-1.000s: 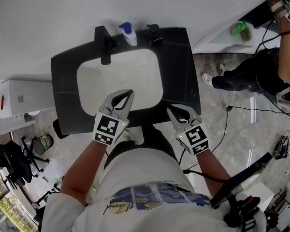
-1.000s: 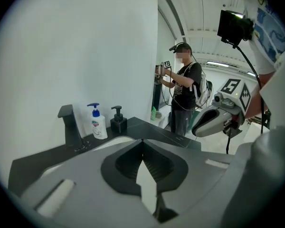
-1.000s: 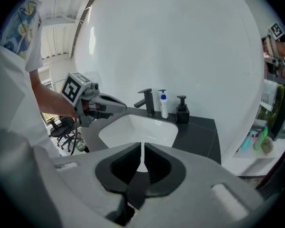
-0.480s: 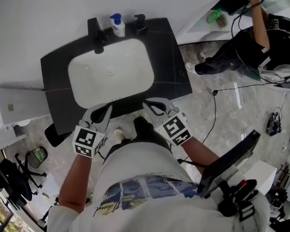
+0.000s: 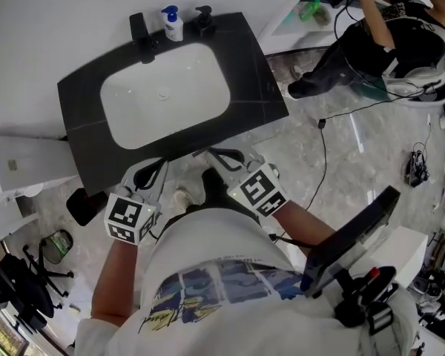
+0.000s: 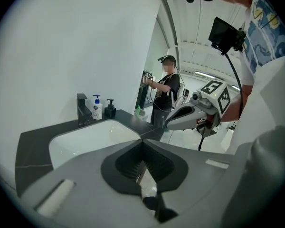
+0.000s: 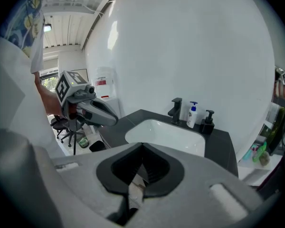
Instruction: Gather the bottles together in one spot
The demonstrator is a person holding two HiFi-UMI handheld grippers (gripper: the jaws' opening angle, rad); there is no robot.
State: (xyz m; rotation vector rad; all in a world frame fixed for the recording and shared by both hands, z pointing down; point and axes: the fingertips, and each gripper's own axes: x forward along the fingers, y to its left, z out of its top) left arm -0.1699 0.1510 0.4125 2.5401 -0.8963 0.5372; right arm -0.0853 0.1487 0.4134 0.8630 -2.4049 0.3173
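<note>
Jaws pressed together and holding nothing, the left gripper (image 5: 163, 163) and the right gripper (image 5: 202, 153) hover side by side at the centre of the head view. Both sit just below the near edge of the dark table (image 5: 261, 87), and each points up the frame toward it. Each gripper's own view confirms its ribbed pads meet with nothing between them.

The two bottles stand upright at the table's far edge, at the top of the frame and well apart from both grippers. A white bottle (image 5: 172, 25) with a blue pump stands just beside a black pump bottle (image 5: 202, 19) on its right. A black faucet (image 5: 139, 30) rises immediately to the left of the white bottle, and all three back onto the plain white wall (image 5: 52, 21).

Between bottles and grippers lies the white basin (image 5: 165, 93), sunk into the table.

A white cabinet (image 5: 22, 165) sits at the left edge, with a black office chair (image 5: 18, 273) at lower left on the marbled floor (image 5: 334, 169). A second person (image 5: 386, 47) in dark clothes occupies the upper right corner.
</note>
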